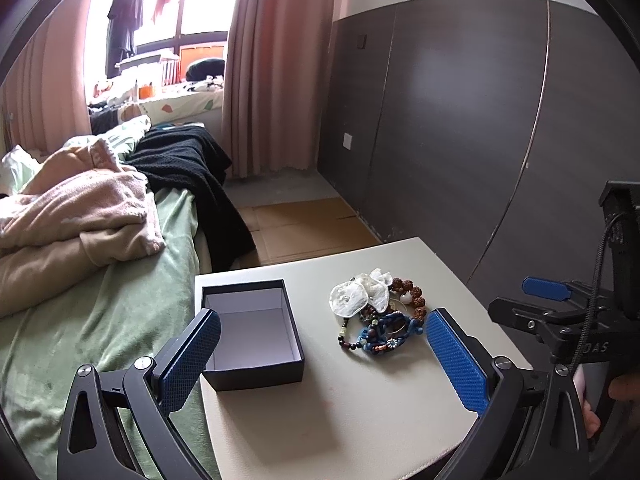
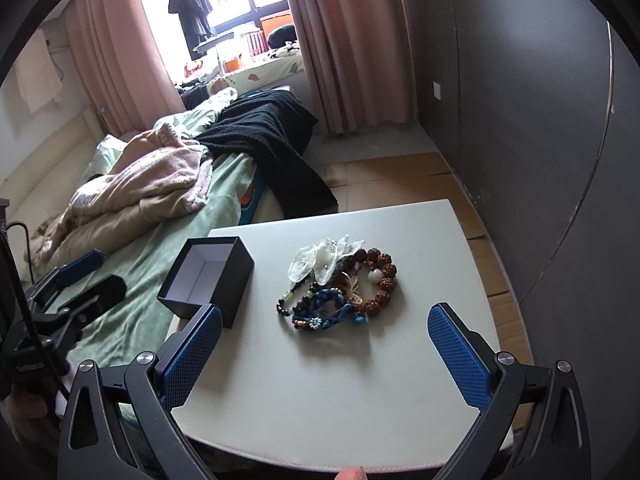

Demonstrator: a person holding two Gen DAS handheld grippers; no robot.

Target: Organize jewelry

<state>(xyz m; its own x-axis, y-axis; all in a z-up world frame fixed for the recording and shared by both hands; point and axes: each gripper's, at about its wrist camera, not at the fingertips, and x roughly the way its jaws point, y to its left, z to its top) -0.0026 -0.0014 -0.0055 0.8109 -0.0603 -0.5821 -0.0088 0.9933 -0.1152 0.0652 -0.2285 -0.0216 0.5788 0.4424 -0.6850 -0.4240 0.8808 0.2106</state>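
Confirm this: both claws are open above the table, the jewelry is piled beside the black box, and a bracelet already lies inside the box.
Wrong on one point: the box is empty, as the left wrist view shows. All the jewelry lies beside it.

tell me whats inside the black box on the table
Nothing: the black box shows only its bare white lining. The near inside wall is hidden in both views. The jewelry pile lies beside it.

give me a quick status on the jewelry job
Left gripper and right gripper open, holding nothing. Jewelry pile untouched on table; box open and empty beside it. Nothing in the way.
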